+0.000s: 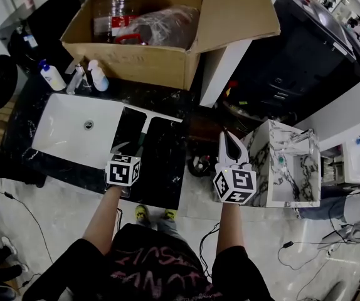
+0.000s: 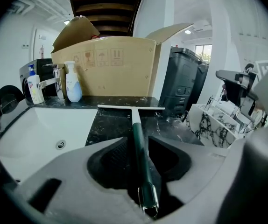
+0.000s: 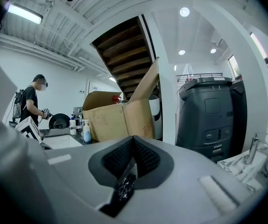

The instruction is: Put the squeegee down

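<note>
The squeegee [image 1: 144, 125] lies flat on the black marble counter [image 1: 164, 168], its white blade [image 2: 130, 107] far from me and its dark green handle [image 2: 137, 139] pointing back at me. My left gripper [image 1: 135, 152] sits over the handle's near end. The handle runs between its jaws, which stand apart with thin gaps beside it, so the left gripper [image 2: 137, 143] is open. My right gripper [image 1: 229, 137] hangs off the counter's right side, beside the marble rack. In the right gripper view the right gripper [image 3: 131, 140] is shut with nothing in it.
A white sink basin [image 1: 67, 130] lies left of the squeegee, with soap bottles [image 1: 52, 76] and a tap behind it. An open cardboard box [image 1: 136, 58] stands at the counter's back. A marble-patterned rack [image 1: 290, 168] and a dark machine [image 1: 305, 61] are at right. A person [image 3: 30, 101] stands far left.
</note>
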